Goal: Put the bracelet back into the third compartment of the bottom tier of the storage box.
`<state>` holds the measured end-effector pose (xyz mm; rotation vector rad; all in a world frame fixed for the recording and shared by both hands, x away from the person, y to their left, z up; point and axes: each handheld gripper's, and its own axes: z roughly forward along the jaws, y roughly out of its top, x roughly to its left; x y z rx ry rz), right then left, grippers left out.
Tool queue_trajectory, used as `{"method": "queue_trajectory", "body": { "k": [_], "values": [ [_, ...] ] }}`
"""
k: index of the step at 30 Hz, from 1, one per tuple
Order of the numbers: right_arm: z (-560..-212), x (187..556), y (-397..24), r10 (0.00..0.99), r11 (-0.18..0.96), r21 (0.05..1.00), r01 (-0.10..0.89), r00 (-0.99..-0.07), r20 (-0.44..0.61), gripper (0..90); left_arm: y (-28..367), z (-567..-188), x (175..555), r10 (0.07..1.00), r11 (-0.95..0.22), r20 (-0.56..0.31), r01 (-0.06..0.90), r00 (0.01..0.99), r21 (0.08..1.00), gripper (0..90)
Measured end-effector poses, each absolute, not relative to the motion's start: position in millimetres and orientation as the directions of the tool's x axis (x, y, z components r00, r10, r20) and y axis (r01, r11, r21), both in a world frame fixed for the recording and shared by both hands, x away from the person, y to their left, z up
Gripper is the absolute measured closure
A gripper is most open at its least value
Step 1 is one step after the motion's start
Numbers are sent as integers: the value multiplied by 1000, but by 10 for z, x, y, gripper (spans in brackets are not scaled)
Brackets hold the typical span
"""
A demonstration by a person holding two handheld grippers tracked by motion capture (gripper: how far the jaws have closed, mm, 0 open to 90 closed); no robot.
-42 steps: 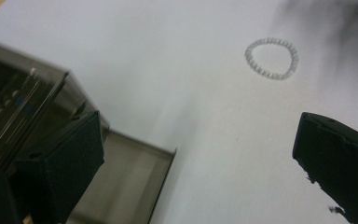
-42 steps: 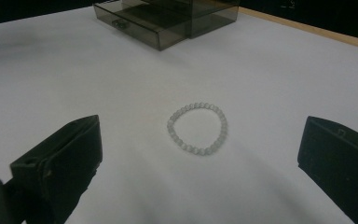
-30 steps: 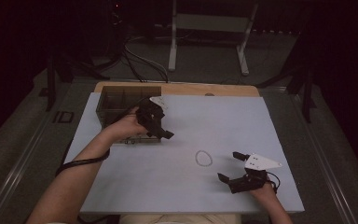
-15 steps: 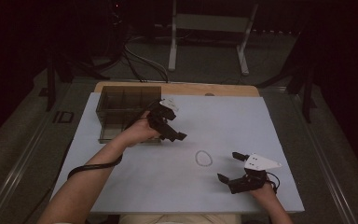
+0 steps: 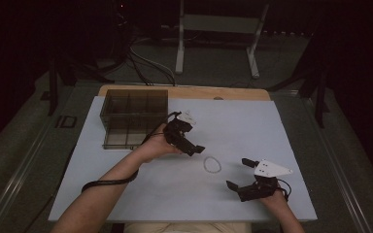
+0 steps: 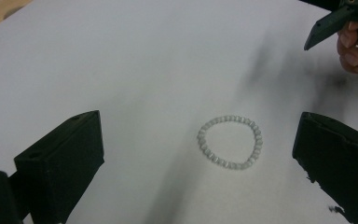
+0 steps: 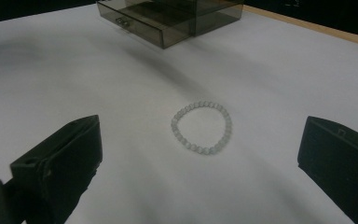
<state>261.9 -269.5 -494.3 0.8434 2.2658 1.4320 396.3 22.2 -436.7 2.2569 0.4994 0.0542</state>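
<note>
bead bracelet (image 5: 212,164) flat on white table cover (image 5: 252,121), untouched, between both grippers. left gripper (image 5: 187,141) hovers just beside it, jaws wide, nothing held, aimed down at bracelet (image 6: 230,142). right gripper (image 5: 243,175) low near table's front edge, jaws wide, empty, facing bracelet (image 7: 201,127). smoked drawer box (image 5: 133,118) at far left, one drawer (image 7: 142,27) pulled out. my read: drawer ready, pickup not begun; grasp and drop-in left.

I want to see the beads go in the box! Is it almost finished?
Not yet. Done: the box's drawer already stands pulled out. In hand: the left tool hangs open near the bead bracelet, and the right tool waits open beside it. Left: probably grabbing the bracelet, which lies untouched on the white table, and carrying it over.
</note>
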Motion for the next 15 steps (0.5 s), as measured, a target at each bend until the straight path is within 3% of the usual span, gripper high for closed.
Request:
{"method": "queue_trajectory", "body": {
  "k": [15],
  "values": [
    [-4944, 2624, -2705, 639, 315, 899, 304, -769, 36, 0, 21, -4516, 3763, 315, -593, -126, 298, 941, 748, 34]
  ]
}}
